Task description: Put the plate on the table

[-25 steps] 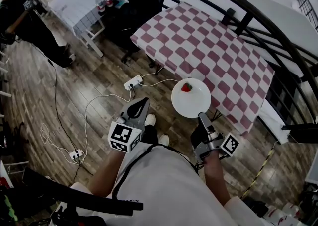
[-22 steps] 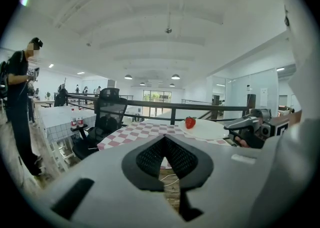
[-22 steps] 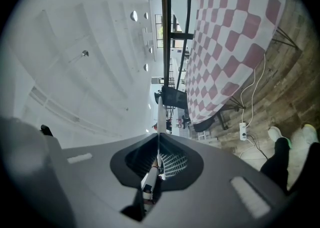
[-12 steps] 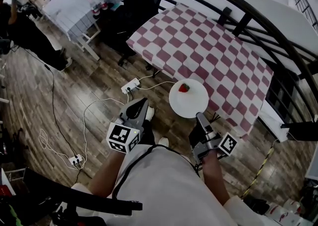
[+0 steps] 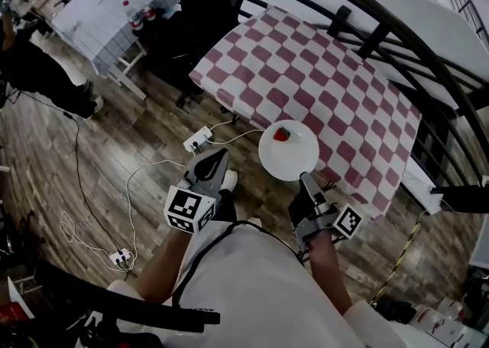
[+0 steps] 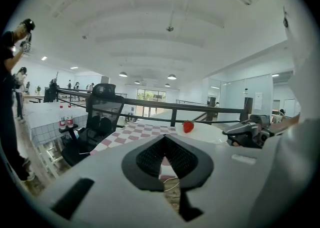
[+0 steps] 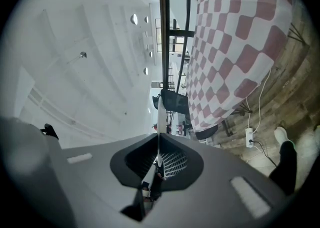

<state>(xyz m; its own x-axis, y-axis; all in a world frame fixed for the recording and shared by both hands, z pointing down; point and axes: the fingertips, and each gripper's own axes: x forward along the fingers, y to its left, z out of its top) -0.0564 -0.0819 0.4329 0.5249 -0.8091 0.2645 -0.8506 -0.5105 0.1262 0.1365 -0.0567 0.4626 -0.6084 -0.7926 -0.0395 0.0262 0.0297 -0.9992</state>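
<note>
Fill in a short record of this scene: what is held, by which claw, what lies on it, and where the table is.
held: white plate
holder: right claw, shut on its rim
on it: one strawberry
left claw: shut, empty
table: checked cloth, just beyond the plate
status: plate not yet set down

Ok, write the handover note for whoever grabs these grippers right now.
Left gripper: shut, empty, held in front of the body, short of the table.
Right gripper: shut on the near rim of the round white plate, which carries a red strawberry.
The plate hangs about level at the near edge of the table with the red-and-white checked cloth, partly over the wooden floor.
Done: plate gripped and at the table edge.
Left: carry it forward over the cloth, lower it, release.
</note>
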